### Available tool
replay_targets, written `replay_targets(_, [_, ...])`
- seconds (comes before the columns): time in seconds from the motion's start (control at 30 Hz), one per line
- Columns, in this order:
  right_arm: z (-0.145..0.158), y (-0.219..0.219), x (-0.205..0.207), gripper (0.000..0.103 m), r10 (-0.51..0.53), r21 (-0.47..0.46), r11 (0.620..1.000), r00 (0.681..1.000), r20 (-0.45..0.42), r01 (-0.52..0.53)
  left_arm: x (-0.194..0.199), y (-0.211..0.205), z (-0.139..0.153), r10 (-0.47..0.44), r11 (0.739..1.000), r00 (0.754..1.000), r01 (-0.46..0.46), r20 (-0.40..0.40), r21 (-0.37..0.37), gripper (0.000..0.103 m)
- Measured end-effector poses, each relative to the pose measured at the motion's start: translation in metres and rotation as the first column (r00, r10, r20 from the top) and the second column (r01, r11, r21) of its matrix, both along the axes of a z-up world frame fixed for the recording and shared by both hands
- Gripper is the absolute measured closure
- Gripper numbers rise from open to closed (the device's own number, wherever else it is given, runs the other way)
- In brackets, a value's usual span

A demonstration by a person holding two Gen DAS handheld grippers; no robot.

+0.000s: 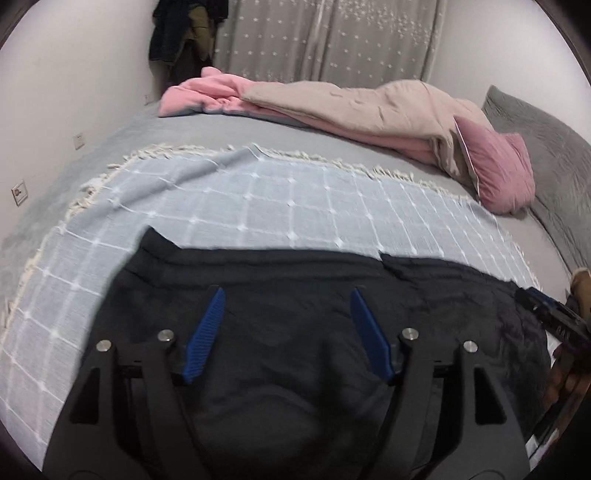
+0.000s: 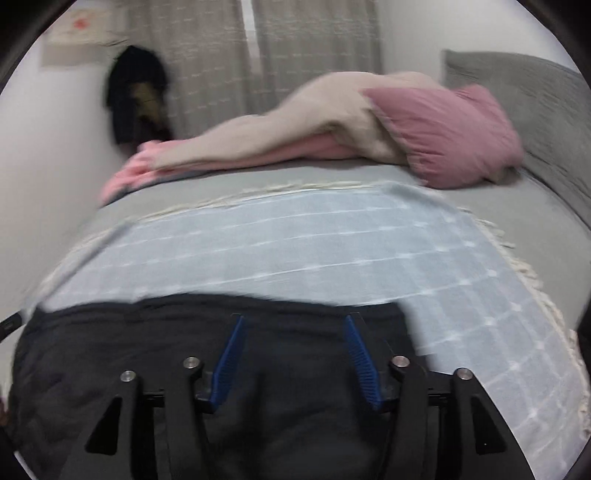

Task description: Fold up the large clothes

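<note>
A large black garment (image 1: pixel 295 288) lies spread flat on a light blue checked blanket (image 1: pixel 240 206) on the bed. My left gripper (image 1: pixel 288 295) is open and empty, its blue fingers (image 1: pixel 208 325) hovering over the garment's left half. My right gripper (image 2: pixel 293 321) is open and empty above the garment (image 2: pixel 147 350) near its far right edge. The right gripper also shows at the right edge of the left wrist view (image 1: pixel 550 314). The blanket fills the middle of the right wrist view (image 2: pixel 295 243), which is blurred.
A beige and pink duvet (image 1: pixel 351 107) and a pink pillow (image 1: pixel 498 170) lie along the far side of the bed. A grey headboard cushion (image 1: pixel 546 155) stands at the right. Dark clothes (image 1: pixel 184 33) hang in the far corner by curtains (image 1: pixel 332 40).
</note>
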State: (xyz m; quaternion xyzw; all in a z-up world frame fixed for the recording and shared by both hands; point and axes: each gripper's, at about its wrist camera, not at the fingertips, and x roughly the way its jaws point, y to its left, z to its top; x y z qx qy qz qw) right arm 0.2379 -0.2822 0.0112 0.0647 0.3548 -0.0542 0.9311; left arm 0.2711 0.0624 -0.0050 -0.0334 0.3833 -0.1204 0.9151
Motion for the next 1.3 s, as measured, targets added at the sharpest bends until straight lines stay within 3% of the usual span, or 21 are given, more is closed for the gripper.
replay_targets(0.07, [-0.021,0.028,-0.002,0.044,0.065,-0.001,0.998,0.997,-0.052,-0.065,0.002,0.002,-0.027,0.041,0.999,0.998,-0.04,-0.049,0.033,0.032])
replay_targets(0.13, [-0.039,0.025,-0.006,0.044,0.046,-0.028,0.998,0.994,-0.096,-0.049,0.003,0.021,-0.049,0.095,0.995,0.99,-0.091,-0.103,0.041,0.032])
replay_targets(0.17, [-0.047,0.01,-0.015,0.044,0.006,-0.045,0.999,0.996,-0.094,-0.01,-0.001,0.04,-0.051,0.124,0.992,0.988,-0.123,-0.092,0.018,0.032])
replay_targets(0.27, [-0.05,-0.049,-0.039,0.044,-0.149,-0.069,0.987,0.985,-0.087,0.143,-0.008,0.09,-0.048,0.251,0.966,0.965,-0.246,-0.075,0.073,0.032])
replay_targets(0.37, [-0.058,-0.118,-0.061,0.044,-0.387,-0.086,0.922,0.907,-0.164,0.378,-0.014,0.12,-0.044,0.387,0.913,0.916,-0.366,-0.102,0.179,0.032])
replay_targets(0.43, [-0.051,-0.136,-0.081,0.044,-0.423,0.013,0.902,0.889,-0.177,0.431,-0.026,0.138,-0.033,0.406,0.913,0.902,-0.394,-0.147,0.104,0.032])
replay_targets(0.5, [-0.038,-0.134,-0.096,0.043,-0.433,0.037,0.895,0.888,-0.156,0.444,-0.048,0.148,-0.019,0.404,0.912,0.892,-0.409,-0.204,0.019,0.031])
replay_targets(0.63, [-0.005,-0.099,-0.122,0.038,-0.334,0.073,0.938,0.94,-0.075,0.339,-0.096,0.147,-0.003,0.351,0.912,0.901,-0.39,-0.255,-0.125,0.014])
replay_targets(0.7, [0.0,-0.079,-0.133,0.028,-0.283,0.086,0.954,0.957,-0.055,0.287,-0.12,0.147,-0.009,0.312,0.902,0.908,-0.375,-0.28,-0.211,0.008])
replay_targets(0.77, [0.002,-0.062,-0.134,0.027,-0.234,0.076,0.968,0.97,-0.066,0.239,-0.136,0.147,-0.022,0.299,0.885,0.896,-0.389,-0.33,-0.257,0.007])
replay_targets(0.87, [0.0,-0.048,-0.135,0.027,-0.189,0.048,0.98,0.979,-0.081,0.193,-0.15,0.156,-0.039,0.315,0.847,0.858,-0.447,-0.405,-0.289,0.007])
replay_targets(1.03, [-0.006,-0.02,-0.142,0.027,-0.125,-0.017,0.992,0.989,-0.079,0.124,-0.159,0.158,-0.06,0.301,0.813,0.824,-0.485,-0.481,-0.322,0.007])
replay_targets(1.2, [-0.007,0.009,-0.139,0.027,-0.076,-0.035,0.997,0.994,-0.081,0.074,-0.151,0.152,-0.084,0.169,0.758,0.828,-0.455,-0.534,-0.467,0.007])
replay_targets(1.3, [-0.008,0.024,-0.136,0.027,-0.048,-0.048,0.998,0.996,-0.077,0.045,-0.145,0.147,-0.09,0.178,0.731,0.844,-0.458,-0.506,-0.506,0.009])
